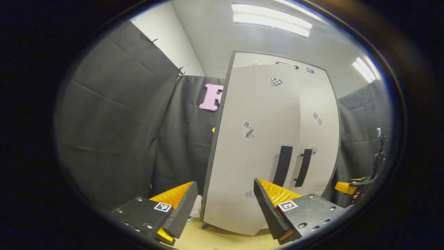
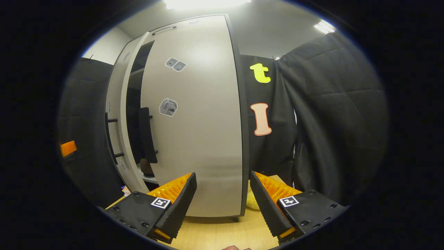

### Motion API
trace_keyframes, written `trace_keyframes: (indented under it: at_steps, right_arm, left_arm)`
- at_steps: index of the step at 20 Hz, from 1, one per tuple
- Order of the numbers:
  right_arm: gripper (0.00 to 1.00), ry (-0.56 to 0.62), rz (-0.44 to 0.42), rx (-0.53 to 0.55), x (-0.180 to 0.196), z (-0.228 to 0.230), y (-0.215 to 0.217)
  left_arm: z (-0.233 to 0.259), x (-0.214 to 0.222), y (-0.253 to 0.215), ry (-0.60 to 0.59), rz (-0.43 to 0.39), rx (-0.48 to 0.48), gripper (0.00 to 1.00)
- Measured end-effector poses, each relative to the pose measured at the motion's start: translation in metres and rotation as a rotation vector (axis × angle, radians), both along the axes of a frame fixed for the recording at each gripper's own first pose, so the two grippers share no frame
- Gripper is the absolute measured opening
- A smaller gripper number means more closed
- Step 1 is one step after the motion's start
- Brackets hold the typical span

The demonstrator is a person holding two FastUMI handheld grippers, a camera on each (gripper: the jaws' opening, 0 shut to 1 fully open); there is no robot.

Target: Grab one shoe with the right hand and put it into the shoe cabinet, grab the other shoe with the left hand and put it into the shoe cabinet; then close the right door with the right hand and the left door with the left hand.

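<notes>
my left gripper (image 1: 223,205) is spread wide, empty, facing the cabinet's (image 1: 242,194) left door (image 1: 256,149). right gripper (image 2: 222,198) wide too — right door (image 2: 197,139) shut, left door ajar — shoes i can't make out.

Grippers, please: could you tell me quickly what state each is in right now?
Left gripper: open, holding nothing.
Right gripper: open, holding nothing.

1. In the left gripper view, the shoe cabinet (image 1: 274,146) stands on the floor (image 1: 208,239), ahead of the left gripper (image 1: 223,205).
2. Its left door (image 1: 256,149) sits beside the right door (image 1: 317,139), handles adjacent.
3. In the right gripper view, the right door stands before the right gripper (image 2: 222,198), with an open gap (image 2: 137,114) to its left.
4. The other gripper (image 1: 350,187) sits far right of the cabinet.
</notes>
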State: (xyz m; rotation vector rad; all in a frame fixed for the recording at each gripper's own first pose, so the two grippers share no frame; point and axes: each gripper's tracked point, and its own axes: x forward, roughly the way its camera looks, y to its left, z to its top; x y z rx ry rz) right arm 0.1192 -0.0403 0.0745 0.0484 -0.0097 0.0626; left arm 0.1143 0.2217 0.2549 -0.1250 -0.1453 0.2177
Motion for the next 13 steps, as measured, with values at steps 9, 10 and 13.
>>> trace_keyframes:
  at_steps: [9,10,13]
  right_arm:
    - [0.98,0.016,-0.018,0.023,-0.003,-0.007,-0.003]
    - [0.98,0.025,-0.021,0.024,-0.004,-0.009,-0.003]
    - [0.98,0.039,-0.033,0.021,-0.004,-0.012,-0.002]
  left_arm:
    - [-0.007,-0.005,0.006,0.044,0.028,-0.005,1.00]
    - [-0.010,-0.007,0.010,0.058,0.048,-0.008,1.00]
    - [-0.016,-0.008,0.014,0.081,0.051,-0.007,1.00]
